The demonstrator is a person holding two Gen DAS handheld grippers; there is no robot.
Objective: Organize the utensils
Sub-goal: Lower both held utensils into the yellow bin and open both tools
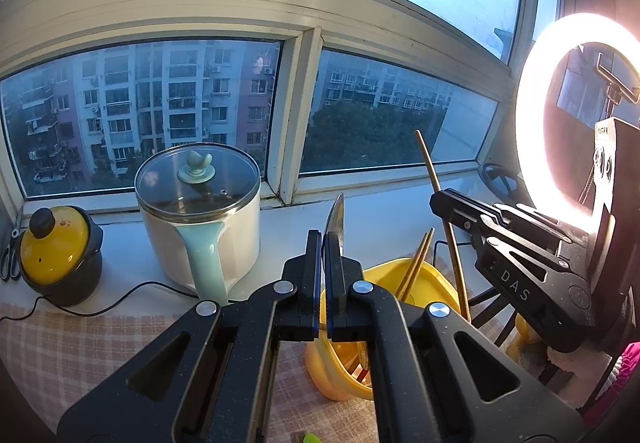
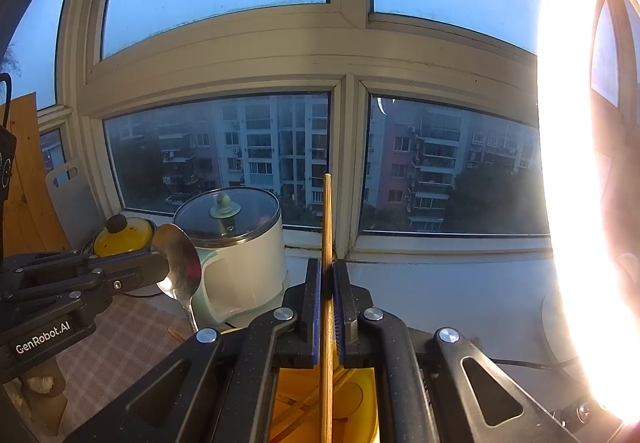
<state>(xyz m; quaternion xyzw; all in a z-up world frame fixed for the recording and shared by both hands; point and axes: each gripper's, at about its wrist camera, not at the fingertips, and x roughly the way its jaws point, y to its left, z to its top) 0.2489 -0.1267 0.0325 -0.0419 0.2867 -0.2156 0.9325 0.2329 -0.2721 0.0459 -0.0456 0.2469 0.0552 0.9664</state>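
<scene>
Two grips: left gripper [image 1: 322, 239] clamps spoon [image 2: 178, 267], right gripper [image 2: 326, 271] chopstick [image 2: 327, 227].

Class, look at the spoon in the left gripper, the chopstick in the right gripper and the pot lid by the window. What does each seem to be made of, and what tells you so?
Spoon: probably polished steel; its bowl mirrors the surroundings.
Chopstick: likely wood or bamboo; matte tan with no shine.
Pot lid: clear glass in a shiny metal rim, with a pale green knob, perhaps plastic.

Ring light [image 1: 532, 115] close right of basin [image 1: 384, 275]
</scene>
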